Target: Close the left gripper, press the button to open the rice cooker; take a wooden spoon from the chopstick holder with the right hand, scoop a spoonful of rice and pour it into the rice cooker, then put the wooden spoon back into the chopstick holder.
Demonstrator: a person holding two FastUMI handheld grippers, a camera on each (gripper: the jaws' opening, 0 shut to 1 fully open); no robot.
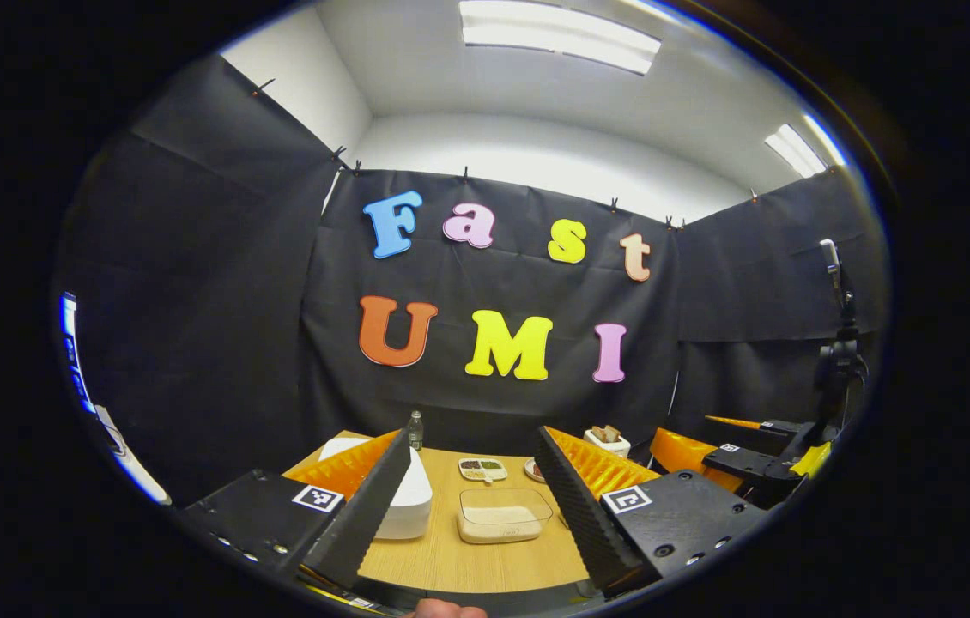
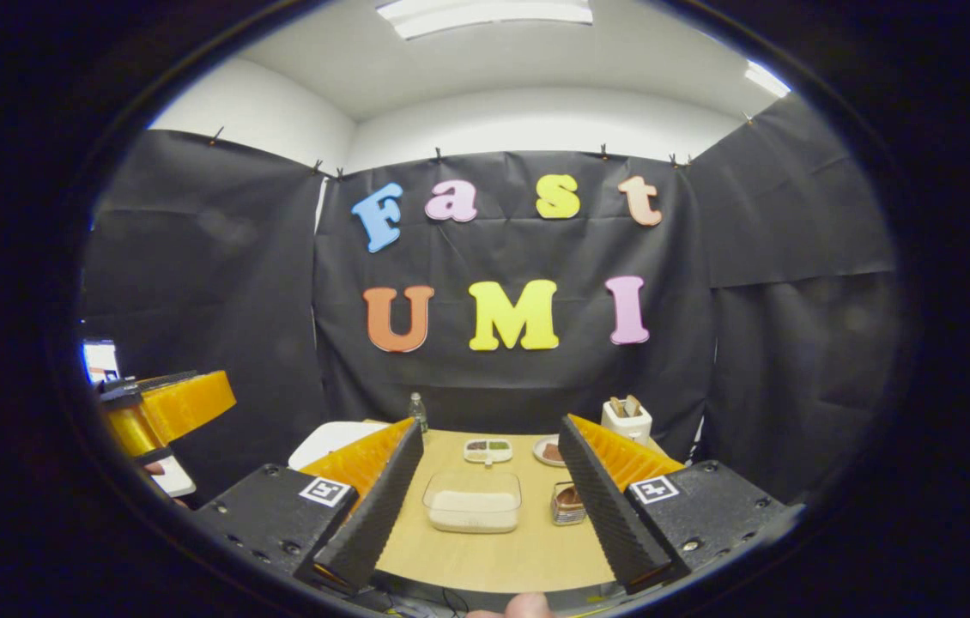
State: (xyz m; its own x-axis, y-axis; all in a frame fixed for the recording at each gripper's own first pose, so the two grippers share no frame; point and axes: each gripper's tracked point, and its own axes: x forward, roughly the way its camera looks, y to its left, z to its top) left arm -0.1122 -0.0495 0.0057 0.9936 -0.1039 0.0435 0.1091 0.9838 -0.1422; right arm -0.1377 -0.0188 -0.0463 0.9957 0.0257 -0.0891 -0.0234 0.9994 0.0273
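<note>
White rice cooker (image 1: 406, 498) sits shut at the wooden table's (image 1: 468, 558) left edge. Clear tub of rice (image 2: 473, 500) mid-table, chopstick holder (image 2: 627, 419) with wooden handles poking out back right. Small water bottle (image 2: 418, 411) by the black cloth wall. Left gripper (image 1: 469, 506) and right gripper (image 2: 485, 506) both hover spread wide, holding nothing.

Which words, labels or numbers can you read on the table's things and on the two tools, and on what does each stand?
No text here can be read.
On the left tool, a square black-and-white marker: pattern only, no letters.
On the right tool, a matching square marker: pattern only.
On the small clear plastic bottle, any label: too small to read.
</note>
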